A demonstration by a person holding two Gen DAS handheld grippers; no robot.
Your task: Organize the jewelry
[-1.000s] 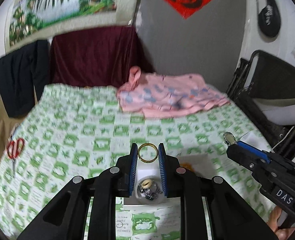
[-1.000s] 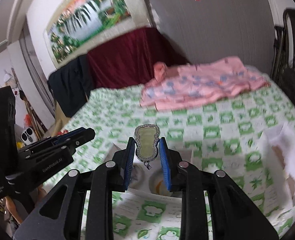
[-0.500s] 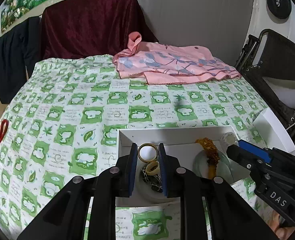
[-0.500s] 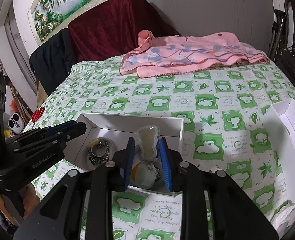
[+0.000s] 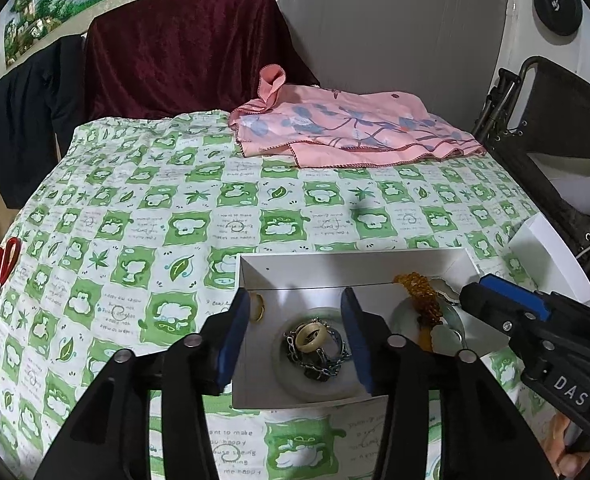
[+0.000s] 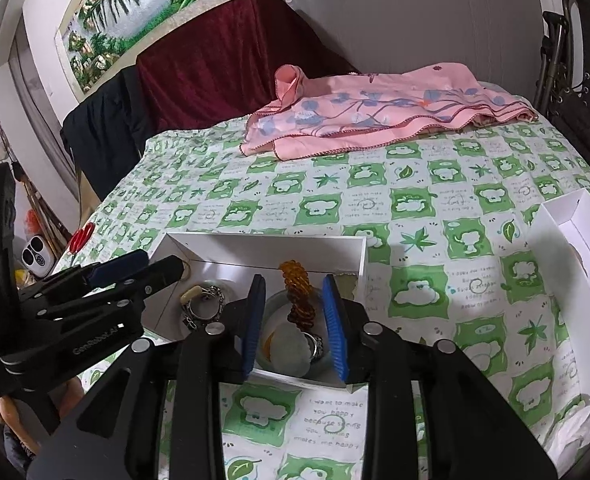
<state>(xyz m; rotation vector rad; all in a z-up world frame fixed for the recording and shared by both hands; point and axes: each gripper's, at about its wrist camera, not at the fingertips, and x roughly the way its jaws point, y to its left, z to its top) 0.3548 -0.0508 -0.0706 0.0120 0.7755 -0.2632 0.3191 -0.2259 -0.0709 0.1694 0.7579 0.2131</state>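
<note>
Two grippers hang over my white box (image 5: pixel 335 272) on the bed. Left fingers (image 5: pixel 237 320) are spreading, gold ring (image 5: pixel 258 307) beside them. Right fingers (image 6: pixel 333 320) are apart, pinching nothing.

My fingers (image 5: pixel 237 334) are matt black plastic faced with ribbed blue rubbery pads, poised over a smooth white paper box (image 5: pixel 351 270). Inside lie a dull metal chain (image 5: pixel 327 364), a shiny gold ring (image 5: pixel 258 307) and glossy amber beads (image 6: pixel 297 286). The bed (image 5: pixel 183 216) wears soft printed cotton cloth.
</note>
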